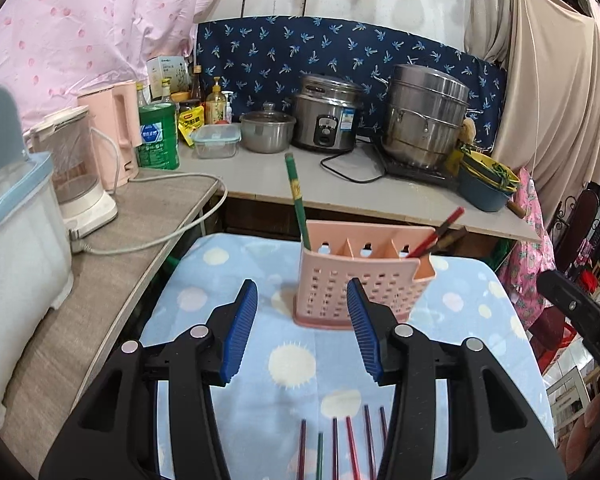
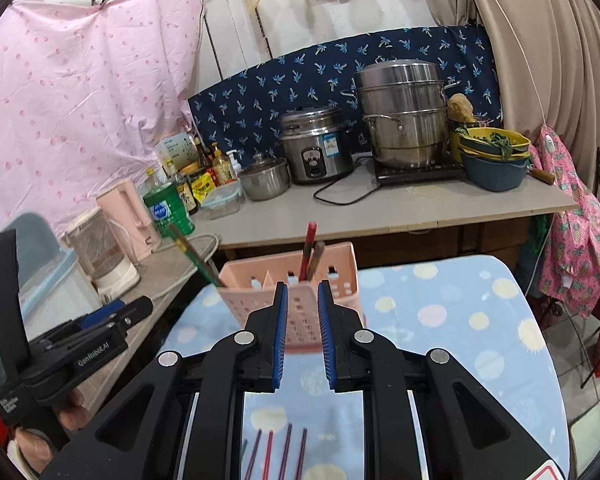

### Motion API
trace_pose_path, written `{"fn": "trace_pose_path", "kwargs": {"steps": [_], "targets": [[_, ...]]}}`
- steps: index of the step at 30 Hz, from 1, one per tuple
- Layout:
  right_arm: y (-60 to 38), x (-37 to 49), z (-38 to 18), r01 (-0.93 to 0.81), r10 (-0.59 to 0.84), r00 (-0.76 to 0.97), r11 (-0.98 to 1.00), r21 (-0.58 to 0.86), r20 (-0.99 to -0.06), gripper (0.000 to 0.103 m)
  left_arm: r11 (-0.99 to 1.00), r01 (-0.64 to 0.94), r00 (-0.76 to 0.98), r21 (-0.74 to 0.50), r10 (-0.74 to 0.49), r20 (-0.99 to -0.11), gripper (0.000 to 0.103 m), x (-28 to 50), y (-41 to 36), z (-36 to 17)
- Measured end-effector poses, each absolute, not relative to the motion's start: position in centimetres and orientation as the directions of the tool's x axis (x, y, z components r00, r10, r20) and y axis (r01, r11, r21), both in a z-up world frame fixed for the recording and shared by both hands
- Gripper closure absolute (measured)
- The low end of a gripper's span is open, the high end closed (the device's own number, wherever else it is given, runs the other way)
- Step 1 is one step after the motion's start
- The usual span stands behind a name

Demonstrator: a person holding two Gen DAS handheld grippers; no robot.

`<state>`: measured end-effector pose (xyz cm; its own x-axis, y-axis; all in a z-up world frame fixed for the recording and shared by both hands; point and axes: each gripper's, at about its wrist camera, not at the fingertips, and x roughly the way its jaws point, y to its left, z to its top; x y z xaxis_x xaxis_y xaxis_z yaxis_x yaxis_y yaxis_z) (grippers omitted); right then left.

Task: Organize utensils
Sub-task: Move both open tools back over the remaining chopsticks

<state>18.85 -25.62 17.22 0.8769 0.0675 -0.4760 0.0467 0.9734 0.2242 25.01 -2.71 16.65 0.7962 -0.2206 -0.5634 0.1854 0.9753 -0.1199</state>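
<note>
Loose red and green chopsticks (image 1: 350,446) cut off at frame bottom; pink perforated plastic holder (image 1: 360,284) ahead. Left claw (image 1: 302,330) released, empty; right claw (image 2: 303,336) narrowly parted, empty.

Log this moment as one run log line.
left gripper: open, empty | right gripper: open, empty | pink holder: green chopstick left, red ones right | loose chopsticks on cloth

Each camera sits just behind its own claw, looking forward and slightly down along the fingers. The left wrist view faces the pink utensil caddy (image 1: 362,276) from close by; the right wrist view meets the same caddy (image 2: 296,292) from the right. Both share the dotted blue cloth (image 1: 292,364), loose chopsticks (image 1: 350,446) and the rice cooker (image 1: 326,118) behind.
</note>
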Motion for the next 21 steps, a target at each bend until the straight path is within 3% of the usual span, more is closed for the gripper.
{"fn": "trace_pose_path", "kwargs": {"steps": [21], "targets": [[-23.1, 8.8, 10.0, 0.061, 0.076, 0.812, 0.975, 0.214, -0.579, 0.087, 0.978, 0.186, 0.764, -0.095, -0.205, -0.611, 0.059, 14.5, -0.1, 11.1]]}}
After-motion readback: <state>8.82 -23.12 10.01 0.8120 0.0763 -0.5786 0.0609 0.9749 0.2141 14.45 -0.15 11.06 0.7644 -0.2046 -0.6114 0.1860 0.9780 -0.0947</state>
